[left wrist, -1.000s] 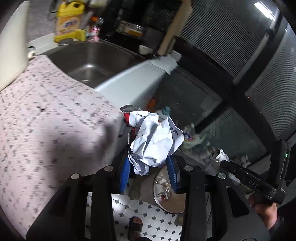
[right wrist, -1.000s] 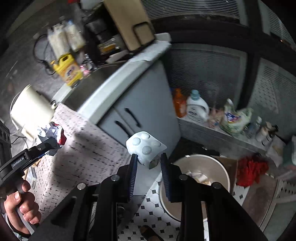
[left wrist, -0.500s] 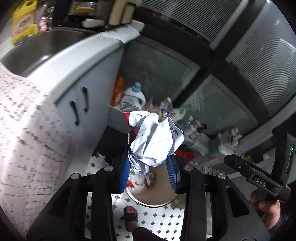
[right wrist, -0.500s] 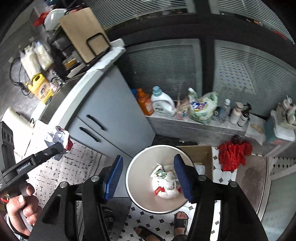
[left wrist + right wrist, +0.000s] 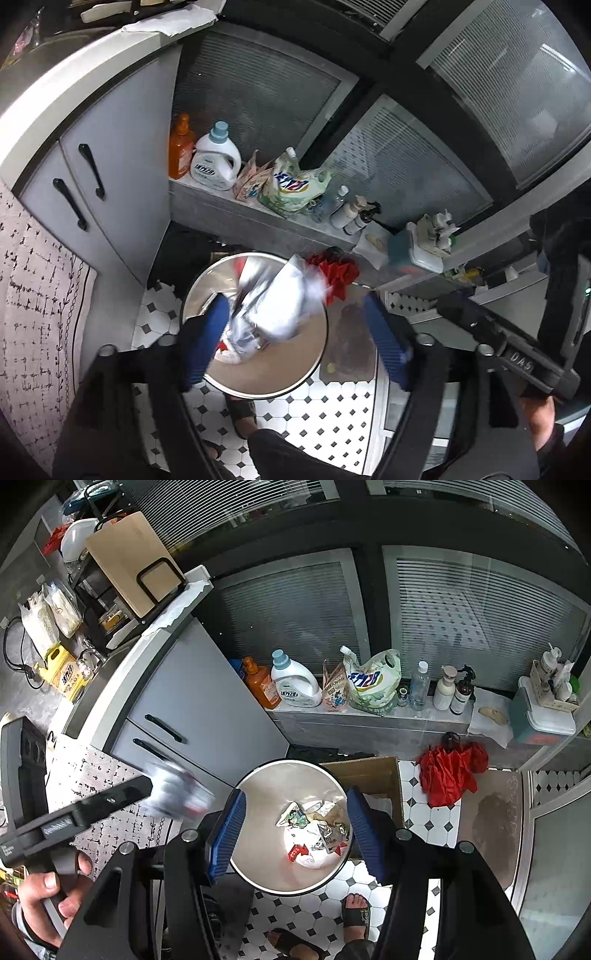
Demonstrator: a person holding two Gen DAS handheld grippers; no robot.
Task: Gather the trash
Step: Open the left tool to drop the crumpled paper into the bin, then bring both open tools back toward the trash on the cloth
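Crumpled paper [image 5: 275, 306], blurred, is sitting between my left gripper's [image 5: 295, 336] blue pads over the round bin [image 5: 255, 384]; the jaws are opening, and the right pad is standing clear of it. My right gripper [image 5: 293, 830] is hanging above the same bin with its jaws apart and nothing between them. Scraps [image 5: 314, 834] are lying at the bin's bottom. Detergent bottles [image 5: 295, 681] are standing on the ledge behind.
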